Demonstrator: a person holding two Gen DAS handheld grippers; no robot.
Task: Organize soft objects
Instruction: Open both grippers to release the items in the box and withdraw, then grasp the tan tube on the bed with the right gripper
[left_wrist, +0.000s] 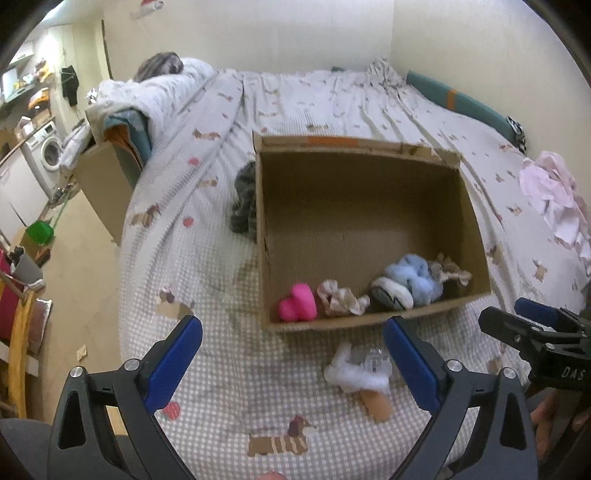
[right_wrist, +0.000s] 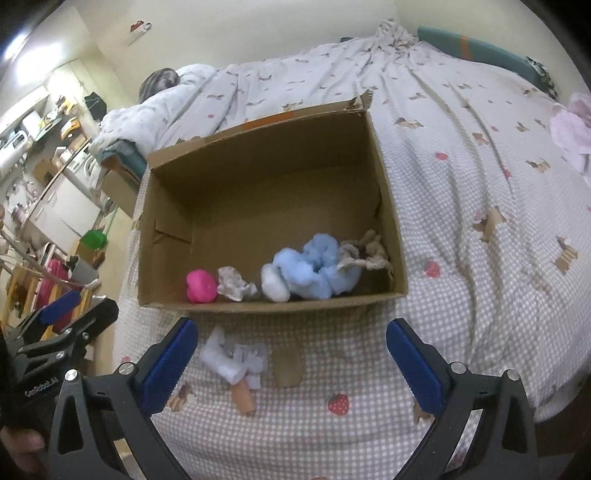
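- We see the left claw (left_wrist: 291, 354) wide open, with nothing held in it.
- The right claw (right_wrist: 291, 354) is also wide open and holds nothing.
- The cardboard box (right_wrist: 388, 206) stands on the bed (right_wrist: 461, 229), near its front edge.
- Inside, along the near wall, lie a pink soft piece (right_wrist: 201, 286), a light blue one (right_wrist: 314, 269) and beige ones.
- A white cloth (right_wrist: 236, 360) lies on the bed just before the box, between the fingers of our right claw.

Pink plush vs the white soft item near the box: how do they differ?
Place: the pink plush sits inside the cardboard box, against its near wall; the white soft item lies outside on the checked bedspread, in front of that wall.
Colour: the pink plush is bright pink, the white soft item pale white.
Shape: the pink plush is compact and rounded; the white soft item is spread and crumpled.
Shared: both small, soft, neither gripped.
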